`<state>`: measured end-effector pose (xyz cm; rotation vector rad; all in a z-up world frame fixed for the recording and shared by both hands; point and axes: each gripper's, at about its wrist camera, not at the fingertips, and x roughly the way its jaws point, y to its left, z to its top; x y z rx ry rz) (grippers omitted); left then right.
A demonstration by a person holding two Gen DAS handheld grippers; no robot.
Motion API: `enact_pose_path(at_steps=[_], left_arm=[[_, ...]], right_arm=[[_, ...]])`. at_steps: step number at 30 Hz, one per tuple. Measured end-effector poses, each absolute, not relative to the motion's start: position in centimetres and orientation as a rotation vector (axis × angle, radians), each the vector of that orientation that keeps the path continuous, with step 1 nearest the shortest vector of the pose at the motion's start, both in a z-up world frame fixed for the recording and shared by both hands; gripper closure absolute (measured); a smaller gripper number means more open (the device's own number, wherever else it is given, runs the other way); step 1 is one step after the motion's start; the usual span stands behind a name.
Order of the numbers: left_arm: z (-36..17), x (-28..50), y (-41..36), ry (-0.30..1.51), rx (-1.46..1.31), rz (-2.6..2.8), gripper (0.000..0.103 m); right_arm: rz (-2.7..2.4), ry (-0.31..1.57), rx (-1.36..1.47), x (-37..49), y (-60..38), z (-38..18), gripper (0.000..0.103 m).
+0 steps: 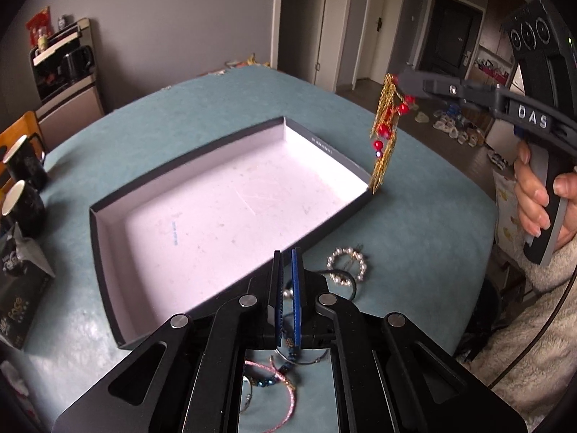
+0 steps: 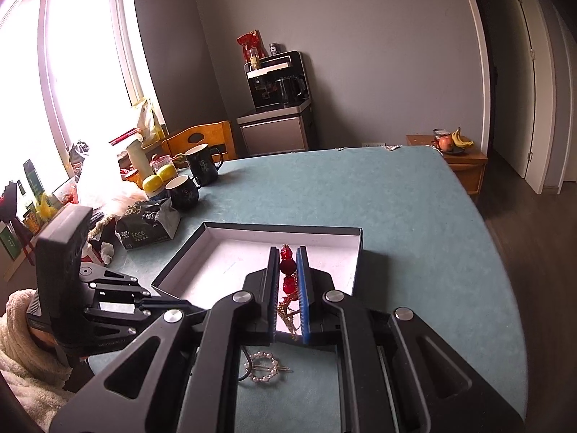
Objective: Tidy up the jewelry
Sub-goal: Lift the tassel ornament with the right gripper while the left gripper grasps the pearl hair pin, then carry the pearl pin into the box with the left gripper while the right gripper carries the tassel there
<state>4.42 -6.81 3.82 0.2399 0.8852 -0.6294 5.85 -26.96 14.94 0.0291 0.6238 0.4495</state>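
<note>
Evidently, the gold-and-red tassel ornament [image 1: 386,128] was held clamped in the right gripper [image 2: 288,296], dangling just past the box [image 1: 187,166] corner. Light, limp and snag-prone, it was best gripped near its top. The left gripper [image 1: 286,296] was nearly closed, empty.

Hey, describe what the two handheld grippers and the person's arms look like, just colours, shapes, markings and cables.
Both are matte black linkage frames with round silver pivot pins. The left gripper has one black and one blue ribbed pad, and so does the right gripper. The right one's pistol-style grip has a grey trigger, white "DAS" lettering, three round sensors on top, and a thin black cable. The sleeves are cream fleece.
</note>
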Motion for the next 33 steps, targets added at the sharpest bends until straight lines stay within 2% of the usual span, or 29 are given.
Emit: enact_pose_path(at_steps=[1,3,4,13,18,21,33], left_arm=[[3.1,4.4,-7.1,0.909,0.253,-0.633,0.091],[1.7,4.3,-7.4,0.94,0.278,-0.628,0.051],[1.3,4.4,-7.3,0.949,0.273,-0.63,0.048],[-1.8,6.7,-6.9,1.063,0.2,-0.532,0.046],[-2.0,6.3,-7.6,1.054,0.166,-0.497,0.032],[-2.3,5.8,-8.5,1.038,0.209,-0.467,0.028],[-2.0,5.5,-8.3,1.006,0.205,-0.433,0.032]], right_arm=[[0.449,0.63,0.03,5.9,-27.0,14.8,0.094],[0.449,0.644,0.035,6.1,-27.1,14.5,0.094],[0.449,0.65,0.035,6.2,-27.1,14.3,0.094],[0.449,0.664,0.033,5.9,-27.3,13.6,0.094],[0.45,0.667,0.041,5.9,-27.6,13.3,0.094],[0.454,0.668,0.044,6.0,-27.7,13.2,0.094],[0.453,0.669,0.049,5.7,-28.0,12.9,0.094]])
